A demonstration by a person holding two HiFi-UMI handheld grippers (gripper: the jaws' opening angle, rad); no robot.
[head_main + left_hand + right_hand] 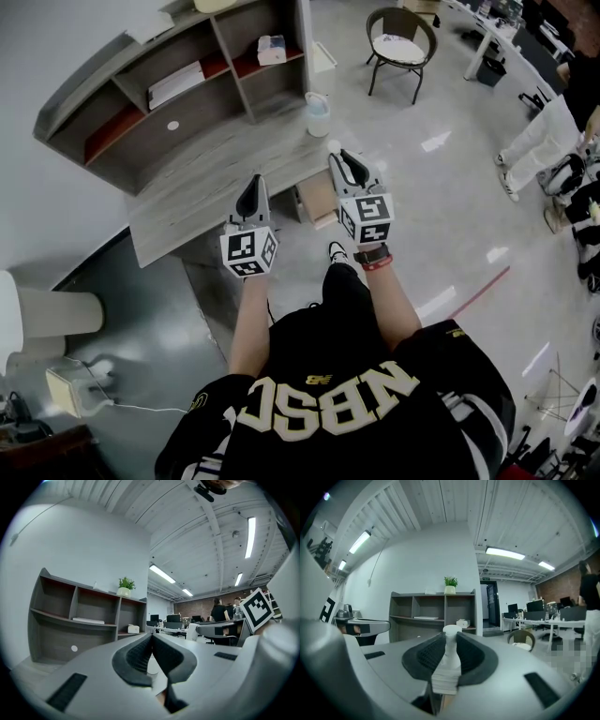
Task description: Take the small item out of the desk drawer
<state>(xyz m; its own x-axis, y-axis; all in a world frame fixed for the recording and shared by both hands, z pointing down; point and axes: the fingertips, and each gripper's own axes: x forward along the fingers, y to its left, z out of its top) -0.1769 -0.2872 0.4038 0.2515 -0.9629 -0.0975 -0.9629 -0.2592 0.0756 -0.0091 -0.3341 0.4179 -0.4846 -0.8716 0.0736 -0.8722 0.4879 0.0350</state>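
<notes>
Right gripper point(449, 645) tight on white item point(451, 631)

A grey wooden shelf unit with reddish shelf boards point(231, 66) stands against a white wall. A flat stack of white papers point(175, 84) lies in one compartment, with a small white box point(271, 49) in the compartment to its right. A green plant in a white pot point(450, 585) sits on top. A round dark-framed chair with a white cushion point(400, 45) stands well apart on the glossy pale floor point(441, 216).
</notes>
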